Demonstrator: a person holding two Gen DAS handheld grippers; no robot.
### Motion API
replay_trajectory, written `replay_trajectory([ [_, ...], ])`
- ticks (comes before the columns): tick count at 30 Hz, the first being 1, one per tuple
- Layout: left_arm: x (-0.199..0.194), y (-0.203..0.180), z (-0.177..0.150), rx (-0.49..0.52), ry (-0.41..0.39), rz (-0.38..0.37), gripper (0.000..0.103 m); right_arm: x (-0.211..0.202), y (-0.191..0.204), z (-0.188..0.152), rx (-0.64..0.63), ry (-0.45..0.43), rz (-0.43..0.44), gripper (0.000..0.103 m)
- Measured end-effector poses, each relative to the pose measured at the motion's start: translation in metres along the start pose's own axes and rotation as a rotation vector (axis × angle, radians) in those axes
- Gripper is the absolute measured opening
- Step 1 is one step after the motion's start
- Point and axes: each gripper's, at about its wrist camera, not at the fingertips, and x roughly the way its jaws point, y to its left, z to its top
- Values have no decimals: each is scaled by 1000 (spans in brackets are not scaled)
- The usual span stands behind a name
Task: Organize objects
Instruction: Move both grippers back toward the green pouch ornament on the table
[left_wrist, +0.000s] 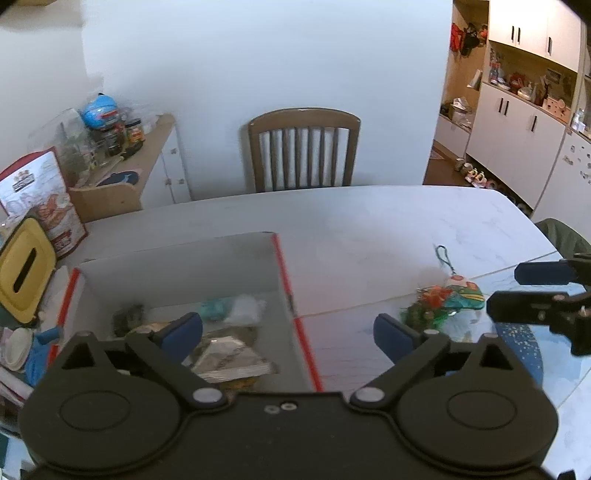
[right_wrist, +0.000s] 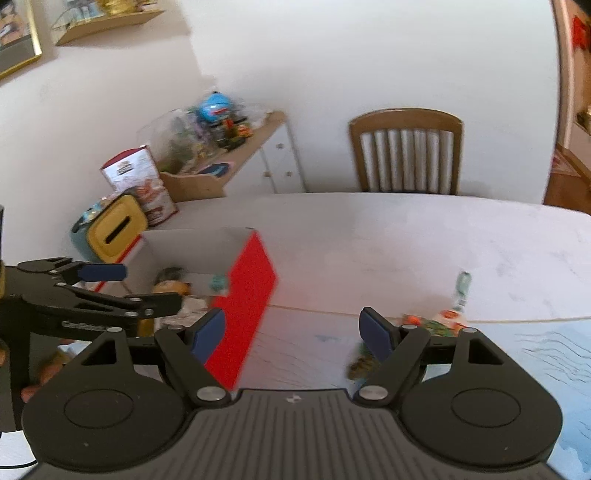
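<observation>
Left gripper (left_wrist: 288, 334), jaws spread wide and holding nothing, poised over the right-hand wall of the red-and-white box (left_wrist: 284, 280); right gripper (right_wrist: 291, 332), likewise spread and empty, raised above the bare strip of table (right_wrist: 406, 236) between that box and the loose items. The box is open-topped, white inside and red outside, and already contains several objects: a silvery foil packet (left_wrist: 229, 360), a teal-and-clear wrapped piece (left_wrist: 231, 308) and a dark item near the back corner, too blurred to identify. Still on the table, well apart from the box to its right, lies a colourful charm (left_wrist: 460, 291) with a green cord loop, touching a green, crinkled, foil-like packet (left_wrist: 421, 314); both look small, light and irregular. Judged from this layout, the sorting is partly done, these two items remaining. A chair (left_wrist: 303, 147) stands beyond the far table edge.
</observation>
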Motion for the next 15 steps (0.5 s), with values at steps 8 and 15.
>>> replay_trajectory([
  [8,16,-31,5,-6,30,-47,102,-12,-55,1,50,-11,-69,80],
  [15,40,-67,0,21,61,-74,102,-7,-99,1,83,3,-131,80],
])
